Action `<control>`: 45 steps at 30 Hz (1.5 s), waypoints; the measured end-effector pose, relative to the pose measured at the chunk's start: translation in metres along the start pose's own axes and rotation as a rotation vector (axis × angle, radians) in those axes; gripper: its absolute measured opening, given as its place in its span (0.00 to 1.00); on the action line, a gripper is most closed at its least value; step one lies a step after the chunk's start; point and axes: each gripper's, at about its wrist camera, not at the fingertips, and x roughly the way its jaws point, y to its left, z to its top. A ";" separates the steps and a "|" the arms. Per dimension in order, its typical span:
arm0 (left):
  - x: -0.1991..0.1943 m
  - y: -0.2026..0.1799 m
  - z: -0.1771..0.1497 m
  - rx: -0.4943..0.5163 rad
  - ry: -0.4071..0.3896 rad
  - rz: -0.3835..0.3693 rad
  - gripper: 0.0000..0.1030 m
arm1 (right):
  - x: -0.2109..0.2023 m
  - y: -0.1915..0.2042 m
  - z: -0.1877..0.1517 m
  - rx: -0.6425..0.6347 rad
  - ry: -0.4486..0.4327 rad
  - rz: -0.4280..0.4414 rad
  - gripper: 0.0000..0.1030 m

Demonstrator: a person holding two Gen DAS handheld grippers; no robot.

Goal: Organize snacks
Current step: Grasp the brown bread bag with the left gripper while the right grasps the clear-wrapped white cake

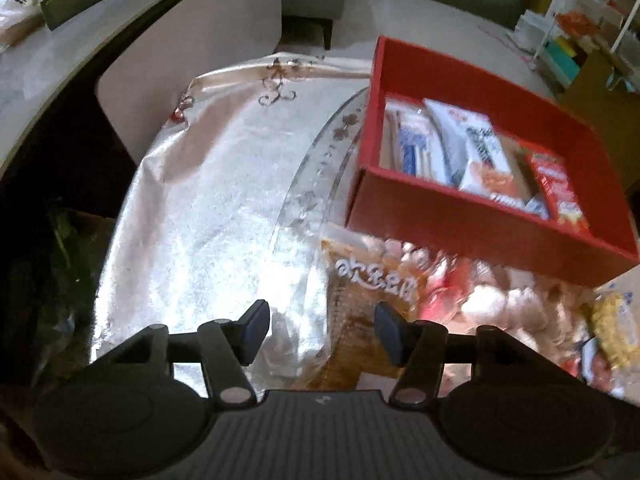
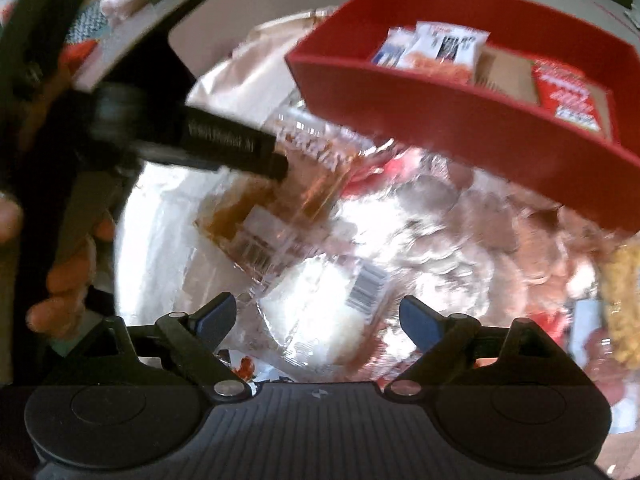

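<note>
The snacks lie in a loose heap on the shiny tablecloth point(image 1: 192, 216), right against the near wall of the red box point(image 1: 472, 224), which sits on the table with its open top up. Nearest the box's left corner is a brown packet with white lettering point(image 1: 372, 280), and beside it a spread of clear bags of pale round pieces point(image 1: 504, 300), with a yellow bag point(image 1: 616, 324) off at the right edge. Inside the red box a few packs are already laid flat: a white and blue one point(image 1: 412, 140) at the left, a white pack with dark lettering and an orange picture point(image 1: 484, 156) next to it, and a red pack point(image 1: 556, 188) at the right. The left gripper point(image 1: 320, 332) hangs over the lower end of the brown packet with its jaws partly apart, and I see no pad pressing on anything, so it looks released. The right gripper point(image 2: 318, 320) stands wide open above a clear bag with a white filling and a barcode point(image 2: 320, 312), gripping nothing; the picture is blurred there. In the right wrist view the left gripper's dark body reaches in from the left, with the person's fingers point(image 2: 76, 276) wrapped around its handle.
</note>
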 end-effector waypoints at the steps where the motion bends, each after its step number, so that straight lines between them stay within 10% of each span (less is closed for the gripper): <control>1: -0.002 0.001 0.001 -0.007 -0.004 -0.013 0.51 | 0.006 0.000 -0.001 0.002 0.007 -0.005 0.92; 12: -0.015 0.003 0.010 -0.060 0.004 -0.140 0.54 | 0.006 -0.016 -0.016 0.109 -0.090 0.094 1.00; 19: -0.021 0.001 0.009 -0.026 -0.002 -0.153 0.56 | 0.006 0.001 -0.012 -0.005 -0.039 0.001 0.92; 23: -0.015 0.006 0.007 -0.035 0.025 -0.143 0.60 | 0.004 0.009 -0.009 -0.067 -0.002 -0.019 0.75; 38: 0.032 -0.036 -0.015 0.157 0.041 0.053 0.69 | -0.005 -0.028 0.012 -0.106 -0.029 -0.189 0.74; 45: 0.022 -0.031 -0.017 0.145 0.025 0.030 0.41 | 0.011 -0.025 0.012 -0.127 -0.026 -0.203 0.83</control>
